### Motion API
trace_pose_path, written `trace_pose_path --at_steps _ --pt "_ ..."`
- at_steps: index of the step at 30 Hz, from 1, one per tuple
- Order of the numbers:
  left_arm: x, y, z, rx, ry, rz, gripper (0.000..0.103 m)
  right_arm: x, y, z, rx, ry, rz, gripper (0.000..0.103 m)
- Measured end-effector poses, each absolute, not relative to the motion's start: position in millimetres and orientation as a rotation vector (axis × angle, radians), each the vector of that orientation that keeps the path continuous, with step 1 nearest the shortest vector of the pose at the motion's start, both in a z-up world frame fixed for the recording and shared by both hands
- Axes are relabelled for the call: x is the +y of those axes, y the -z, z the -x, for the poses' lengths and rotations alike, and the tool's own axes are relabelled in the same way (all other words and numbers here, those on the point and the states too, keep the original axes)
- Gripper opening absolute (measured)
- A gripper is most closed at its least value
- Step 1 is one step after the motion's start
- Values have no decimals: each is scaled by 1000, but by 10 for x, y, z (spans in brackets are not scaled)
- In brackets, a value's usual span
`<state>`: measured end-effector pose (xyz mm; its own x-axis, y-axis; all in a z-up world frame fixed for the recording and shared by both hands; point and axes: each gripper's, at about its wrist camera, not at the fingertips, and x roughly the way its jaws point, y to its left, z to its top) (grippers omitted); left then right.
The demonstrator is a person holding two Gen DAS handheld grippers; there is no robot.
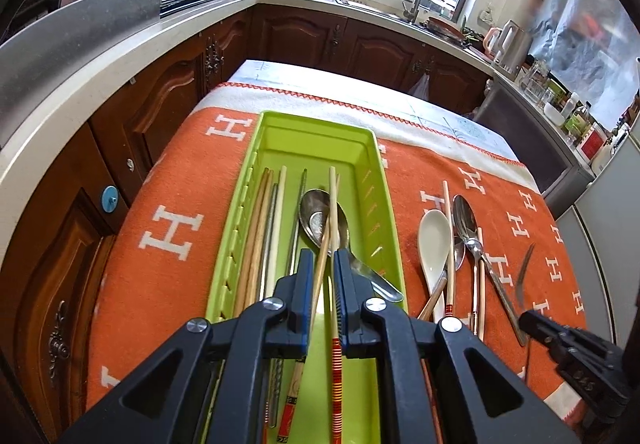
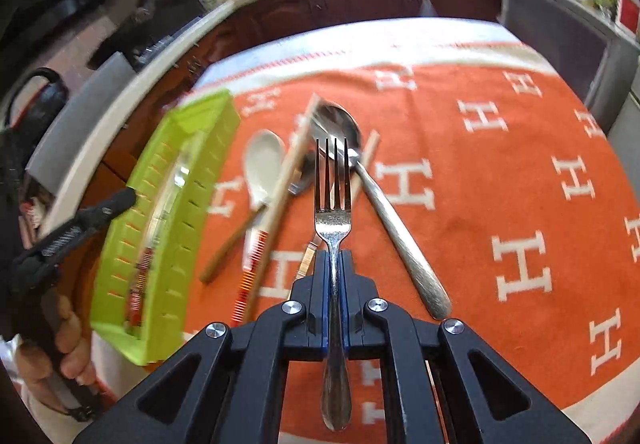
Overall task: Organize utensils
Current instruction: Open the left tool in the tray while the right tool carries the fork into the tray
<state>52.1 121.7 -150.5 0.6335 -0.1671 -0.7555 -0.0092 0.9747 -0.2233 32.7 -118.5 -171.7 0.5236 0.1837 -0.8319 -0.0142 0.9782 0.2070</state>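
One fork (image 2: pixel 333 203) sits clamped in the right tongs (image 2: pixel 335 264), pads pressed on its neck, tines toward 12 o'clock and handle running back to 6 o'clock under the camera. The coming move likely turns on the tray (image 2: pixel 160 203), which lies at about 9 o'clock from those tongs, its long axis from roughly 7 to 1 o'clock in the right view, so the fork probably needs a swing left and a slight turn to line up. Left tongs (image 1: pixel 322 264) hang over the tray, jaws narrow with a chopstick (image 1: pixel 333 228) between them; whether the pads press it I cannot tell. The left view shows the tray's contents sharply: chopsticks and a spoon (image 1: pixel 320 219) lying lengthwise. The right view blurs these but shows the grip on the fork and the loose white spoon (image 2: pixel 264 163) on the table (image 2: pixel 500 171).
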Motion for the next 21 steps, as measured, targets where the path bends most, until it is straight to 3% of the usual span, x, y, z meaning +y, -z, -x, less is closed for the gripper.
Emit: trace_pose_path --at_steps 2,5,7,9,15,21 --pt "1240 1448 -488 879 79 213 24 -1126 1585 -300 984 -154 -179 3" --pt "1313 1315 -432 850 59 201 29 -993 1381 -314 954 -217 -171 3" --pt "1377 1214 -396 825 31 185 41 -903 1288 -365 961 -263 -193 3" --pt "1418 1128 -369 813 -9 161 62 -758 1181 -447 971 -320 -203 3" --pt "1577 972 -324 814 -139 75 80 -246 1076 -671 1034 -434 -195 3" --pt "1637 1033 -308 840 -223 -6 85 156 1305 -949 1114 -446 -199 4"
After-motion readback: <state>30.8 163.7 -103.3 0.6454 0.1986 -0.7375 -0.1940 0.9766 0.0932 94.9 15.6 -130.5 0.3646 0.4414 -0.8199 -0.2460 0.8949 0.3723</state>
